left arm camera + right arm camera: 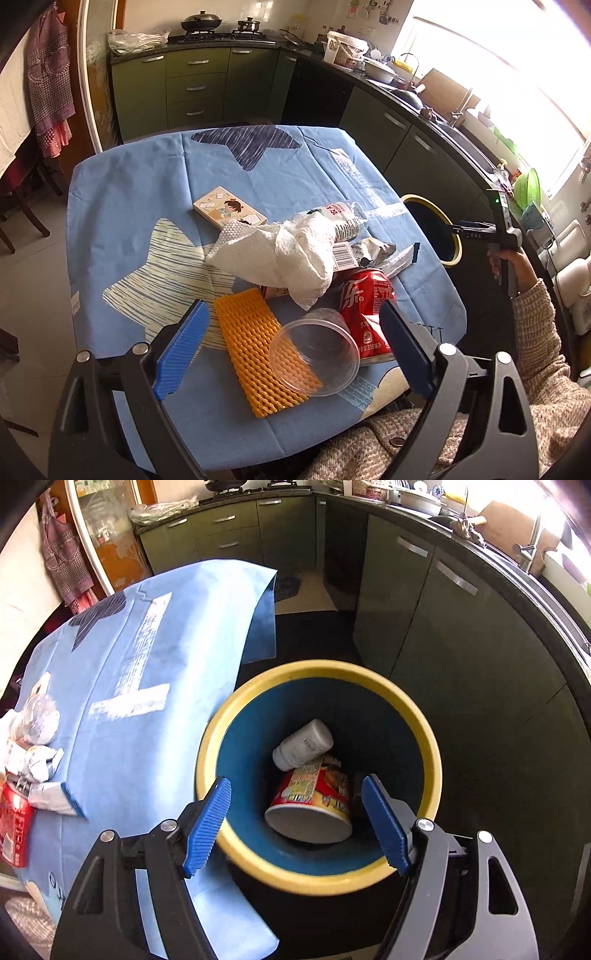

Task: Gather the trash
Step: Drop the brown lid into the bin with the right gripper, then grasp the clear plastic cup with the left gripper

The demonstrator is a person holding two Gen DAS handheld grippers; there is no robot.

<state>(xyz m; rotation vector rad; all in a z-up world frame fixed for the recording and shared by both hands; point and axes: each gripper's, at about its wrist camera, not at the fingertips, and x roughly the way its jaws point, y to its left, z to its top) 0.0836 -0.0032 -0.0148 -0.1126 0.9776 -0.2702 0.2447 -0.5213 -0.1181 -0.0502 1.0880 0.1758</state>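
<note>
While the right gripper (295, 823) hangs over the yellow-rimmed trash bin (432, 753) beside the table (147, 738), its blue fingers (207, 830) stand wide apart with nothing between them. Straight ahead of those fingers, down inside the bin, lie a red instant-noodle cup (314, 801) on its side and a white plastic bottle (303, 744) resting on top of it. Off to the left of the right fingers, at the table's edge, a silver wrapper (44, 775) and the end of a red soda can (14, 823) show.

The left gripper (291, 354) points down at the blue cloth on the table, fingers (181, 350) also spread wide and gripping nothing. Between them, near the tips, sits a clear plastic cup (314, 354) lying on its side across an orange foam net (258, 350); the red soda can lies just beside the right-hand finger, touching the cup. Beyond the fingertips a crumpled paper towel (280, 254) is heaped over a crushed plastic bottle (343, 218) and the silver wrapper, and farther out lies a small illustrated box (229, 212). To the far right, a hand (513, 266) in a knitted sleeve (546, 350) holds the right gripper over the bin.
</note>
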